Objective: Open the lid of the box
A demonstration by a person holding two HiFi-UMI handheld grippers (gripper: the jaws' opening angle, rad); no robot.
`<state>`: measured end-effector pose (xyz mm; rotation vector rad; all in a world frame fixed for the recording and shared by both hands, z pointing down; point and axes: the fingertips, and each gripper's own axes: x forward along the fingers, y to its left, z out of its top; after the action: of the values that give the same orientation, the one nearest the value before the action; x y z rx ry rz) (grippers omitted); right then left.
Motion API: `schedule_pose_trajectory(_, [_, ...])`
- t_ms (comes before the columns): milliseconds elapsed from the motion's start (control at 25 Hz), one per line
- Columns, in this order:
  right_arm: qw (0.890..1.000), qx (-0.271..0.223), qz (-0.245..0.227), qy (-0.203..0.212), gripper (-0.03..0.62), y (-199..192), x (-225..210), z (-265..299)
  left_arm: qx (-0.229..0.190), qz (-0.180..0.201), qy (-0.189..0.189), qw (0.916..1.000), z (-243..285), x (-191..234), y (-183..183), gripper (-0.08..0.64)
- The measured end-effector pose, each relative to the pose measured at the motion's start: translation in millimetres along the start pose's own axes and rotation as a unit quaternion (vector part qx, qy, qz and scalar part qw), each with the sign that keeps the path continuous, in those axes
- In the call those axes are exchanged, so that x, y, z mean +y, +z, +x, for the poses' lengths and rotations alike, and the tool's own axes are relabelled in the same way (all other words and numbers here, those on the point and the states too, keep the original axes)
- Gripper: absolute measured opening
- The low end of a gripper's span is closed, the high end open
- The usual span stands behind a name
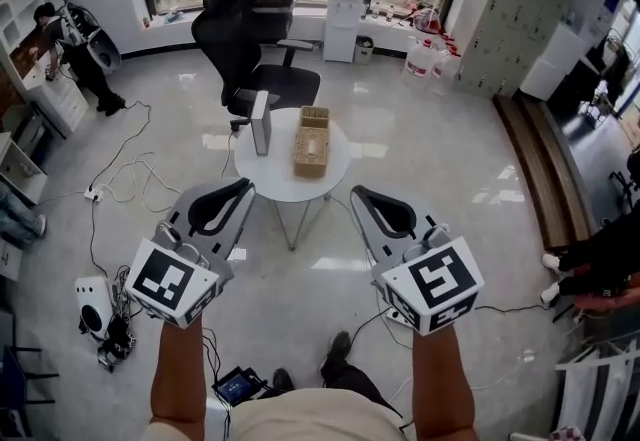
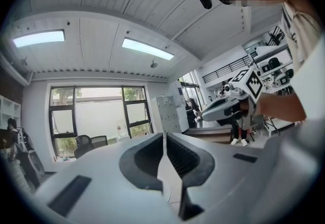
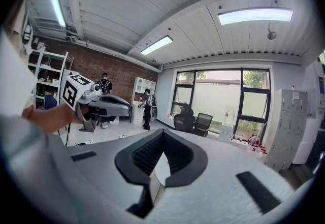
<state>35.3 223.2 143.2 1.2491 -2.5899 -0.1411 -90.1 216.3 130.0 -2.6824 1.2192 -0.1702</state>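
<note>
A woven wicker box [image 1: 311,151] lies on the small round white table [image 1: 263,174] in the head view, with a grey upright slab [image 1: 261,122] standing to its left. My left gripper [image 1: 243,187] and right gripper [image 1: 358,193] hover side by side in front of the table, short of the box, both shut and empty. In the left gripper view the jaws [image 2: 165,136] meet with nothing between them and point at the windows; the right gripper [image 2: 228,106] shows beside them. The right gripper view shows its jaws [image 3: 161,134] shut too, with the left gripper [image 3: 96,103] to the left. Neither gripper view shows the box.
A black office chair [image 1: 250,49] stands just behind the table. Cables [image 1: 130,174] trail over the floor at left, near a white device [image 1: 94,304]. One person [image 1: 82,47] stands by shelves at far left; another person's legs [image 1: 595,269] show at right. Lockers [image 1: 510,14] line the back right.
</note>
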Motion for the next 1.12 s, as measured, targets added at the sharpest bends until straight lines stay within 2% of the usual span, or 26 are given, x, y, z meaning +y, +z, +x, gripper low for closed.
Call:
schedule_pose_trajectory(560, [0.998, -0.005, 0.006, 0.058, -0.008, -25.2, -108.3, 52.9, 0.032, -0.004, 0.045, 0.9984, 112.4, 12.4, -11.9, 0.025])
schedule_pose_trajectory(720, [0.998, -0.009, 0.009, 0.067, -0.008, -30.3, -136.7, 60.2, 0.047, -0.006, 0.047, 0.9978, 140.7, 8.5, -14.6, 0.025])
schedule_pose_trajectory(880, [0.997, -0.011, 0.015, 0.072, -0.008, -36.9, -158.6, 64.6, 0.045, 0.006, 0.055, 0.9975, 165.0, 5.9, -9.3, 0.025])
schedule_pose_trajectory(1120, [0.997, -0.005, 0.022, 0.071, -0.008, -48.4, -185.6, 81.8, 0.051, 0.003, 0.049, 0.9975, 197.4, 13.3, -17.8, 0.025])
